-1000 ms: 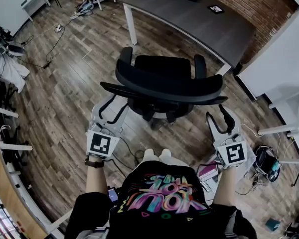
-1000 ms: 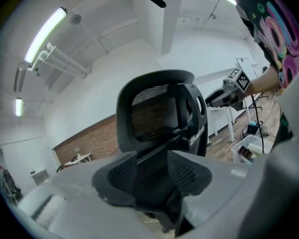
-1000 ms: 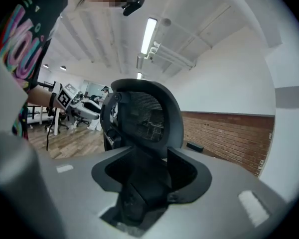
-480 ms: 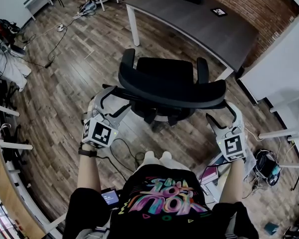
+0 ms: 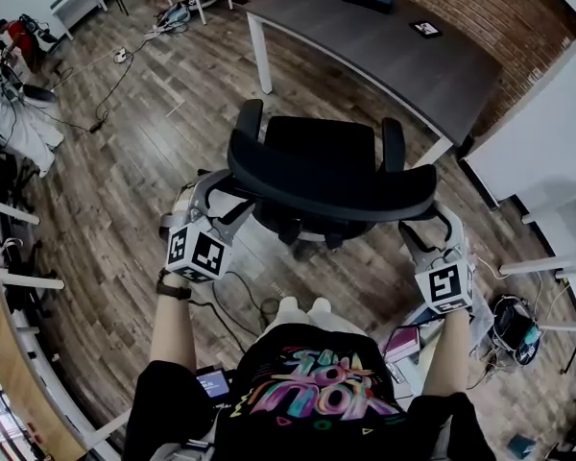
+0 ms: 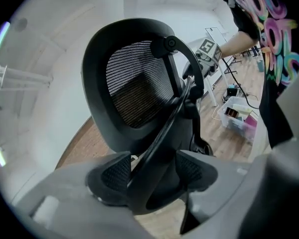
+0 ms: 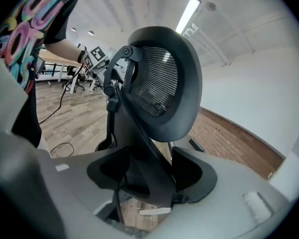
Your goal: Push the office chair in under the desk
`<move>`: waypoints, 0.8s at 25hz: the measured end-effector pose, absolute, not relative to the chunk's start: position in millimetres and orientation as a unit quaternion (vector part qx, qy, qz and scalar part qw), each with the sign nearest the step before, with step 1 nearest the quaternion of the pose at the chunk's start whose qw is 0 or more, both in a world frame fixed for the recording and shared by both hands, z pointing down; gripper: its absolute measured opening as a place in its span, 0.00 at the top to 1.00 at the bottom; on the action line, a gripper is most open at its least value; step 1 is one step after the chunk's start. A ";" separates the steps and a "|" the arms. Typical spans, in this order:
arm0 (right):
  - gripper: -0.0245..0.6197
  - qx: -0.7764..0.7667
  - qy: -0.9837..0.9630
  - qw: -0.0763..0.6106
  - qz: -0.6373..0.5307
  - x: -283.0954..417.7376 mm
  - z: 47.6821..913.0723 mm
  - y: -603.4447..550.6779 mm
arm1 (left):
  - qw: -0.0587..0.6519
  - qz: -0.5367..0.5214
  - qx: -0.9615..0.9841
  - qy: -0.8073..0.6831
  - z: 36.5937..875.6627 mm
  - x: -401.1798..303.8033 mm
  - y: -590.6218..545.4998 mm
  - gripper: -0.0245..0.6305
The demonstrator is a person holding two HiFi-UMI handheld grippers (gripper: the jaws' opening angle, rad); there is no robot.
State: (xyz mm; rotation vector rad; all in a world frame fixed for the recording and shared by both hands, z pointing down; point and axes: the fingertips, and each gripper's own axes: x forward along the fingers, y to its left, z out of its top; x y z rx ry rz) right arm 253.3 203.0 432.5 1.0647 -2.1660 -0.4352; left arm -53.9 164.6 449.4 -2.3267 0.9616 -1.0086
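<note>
Office chair [image 5: 331,176] apart from desk [image 5: 384,46] — floor bin [image 6: 239,116] nearby; contents indistinct

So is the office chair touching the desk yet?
Apart. The head view shows a strip of bare wooden floor between the office chair, seat and armrests, and the near edge of the desk.

Overhead; probably opposed close chair [image 5: 326,176] views
</note>
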 end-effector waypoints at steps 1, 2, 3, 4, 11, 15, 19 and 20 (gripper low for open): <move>0.55 0.407 -0.833 0.335 -0.169 254.1 432.9 202.3 | 0.213 -0.364 -0.839 0.344 449.1 -53.4 163.9 0.52; 0.55 0.406 -0.834 0.335 -0.167 255.1 433.1 201.9 | 0.212 -0.366 -0.839 0.342 449.2 -52.6 163.1 0.53; 0.55 0.406 -0.834 0.336 -0.163 255.6 432.9 201.4 | 0.210 -0.368 -0.840 0.339 449.6 -52.0 161.9 0.53; 0.56 0.406 -0.834 0.337 -0.158 255.4 432.2 200.7 | 0.209 -0.371 -0.840 0.337 449.8 -51.9 160.3 0.53; 0.56 0.403 -0.840 0.324 -0.166 252.8 429.3 196.3 | 0.213 -0.373 -0.836 0.341 449.8 -53.3 154.3 0.53; 0.57 0.400 -0.841 0.325 -0.162 255.4 430.3 191.3 | 0.207 -0.379 -0.832 0.347 450.9 -52.2 148.5 0.53; 0.57 0.392 -0.850 0.310 -0.165 259.1 430.1 183.6 | 0.203 -0.378 -0.830 0.356 451.6 -48.8 140.5 0.53; 0.57 0.391 -0.853 0.303 -0.167 259.5 428.5 181.9 | 0.203 -0.376 -0.830 0.359 451.6 -47.9 138.9 0.53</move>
